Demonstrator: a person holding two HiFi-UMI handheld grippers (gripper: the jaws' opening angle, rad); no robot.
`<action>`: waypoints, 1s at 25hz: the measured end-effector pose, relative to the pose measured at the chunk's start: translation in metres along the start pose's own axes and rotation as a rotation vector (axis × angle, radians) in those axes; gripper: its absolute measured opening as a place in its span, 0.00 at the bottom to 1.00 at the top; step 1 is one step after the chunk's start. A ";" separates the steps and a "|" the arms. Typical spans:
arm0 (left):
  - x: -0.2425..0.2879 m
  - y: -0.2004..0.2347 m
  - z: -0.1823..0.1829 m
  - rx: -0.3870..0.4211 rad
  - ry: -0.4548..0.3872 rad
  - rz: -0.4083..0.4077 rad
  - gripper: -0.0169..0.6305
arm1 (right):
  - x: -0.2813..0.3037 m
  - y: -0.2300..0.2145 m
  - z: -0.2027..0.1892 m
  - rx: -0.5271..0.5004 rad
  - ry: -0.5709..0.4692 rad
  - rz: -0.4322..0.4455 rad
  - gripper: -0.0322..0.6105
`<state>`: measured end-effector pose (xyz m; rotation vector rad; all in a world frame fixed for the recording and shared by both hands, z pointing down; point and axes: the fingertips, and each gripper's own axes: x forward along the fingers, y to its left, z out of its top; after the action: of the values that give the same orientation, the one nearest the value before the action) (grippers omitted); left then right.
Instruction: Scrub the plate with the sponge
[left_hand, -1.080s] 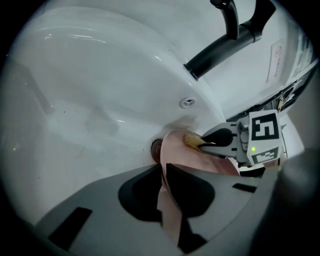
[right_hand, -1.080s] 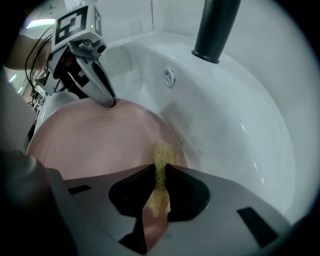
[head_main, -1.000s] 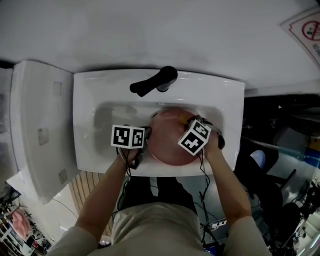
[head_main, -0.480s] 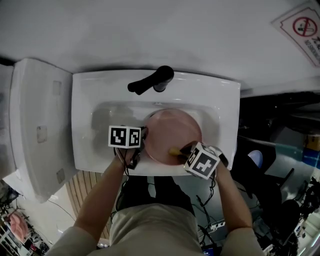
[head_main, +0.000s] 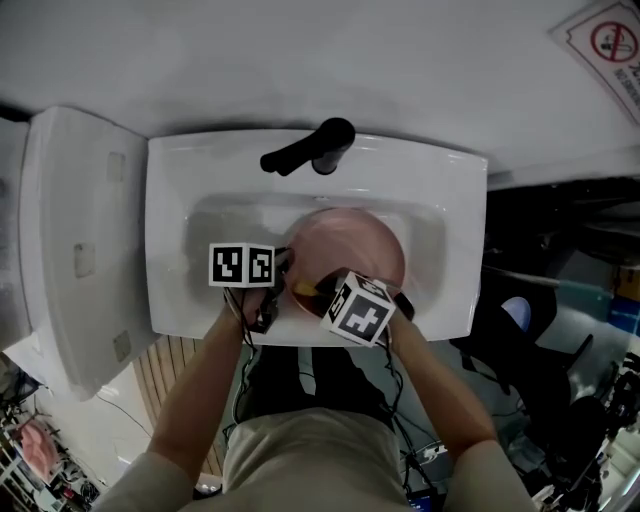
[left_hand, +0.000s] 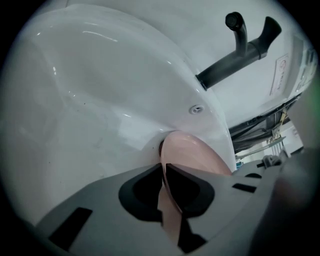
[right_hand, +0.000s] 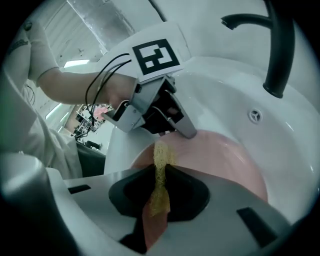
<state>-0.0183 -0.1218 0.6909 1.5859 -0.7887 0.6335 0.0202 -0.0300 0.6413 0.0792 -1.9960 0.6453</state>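
A pink plate (head_main: 355, 245) lies tilted in the white sink (head_main: 170, 250). My left gripper (head_main: 283, 272) is shut on the plate's left rim; in the left gripper view the thin rim (left_hand: 192, 155) runs between the jaws of the left gripper (left_hand: 164, 172). My right gripper (head_main: 312, 292) is shut on a yellow sponge (head_main: 303, 289). It holds the sponge (right_hand: 161, 160) against the plate (right_hand: 220, 160) near its front left edge, close to the left gripper's fingertips (right_hand: 187, 131).
A black faucet (head_main: 310, 150) stands at the back of the sink, over the basin. An overflow hole (right_hand: 255, 116) sits in the basin wall. A white toilet tank (head_main: 70, 240) is at the left. A sign (head_main: 610, 40) hangs at the top right.
My right gripper has carried the sponge from the plate's far right side to its near edge and then left, toward the left gripper. The left gripper has kept its hold on the rim.
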 end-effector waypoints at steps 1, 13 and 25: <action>0.000 0.001 -0.002 -0.015 0.000 -0.011 0.08 | 0.003 -0.005 0.003 0.001 0.004 -0.014 0.15; 0.003 0.007 -0.003 -0.011 0.017 -0.011 0.08 | 0.026 -0.094 0.012 0.024 0.044 -0.265 0.14; 0.006 -0.002 -0.007 0.055 0.044 -0.001 0.05 | -0.024 -0.110 -0.085 0.022 0.312 -0.323 0.14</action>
<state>-0.0133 -0.1152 0.6953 1.6168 -0.7433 0.6921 0.1358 -0.0885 0.6970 0.2907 -1.6287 0.4402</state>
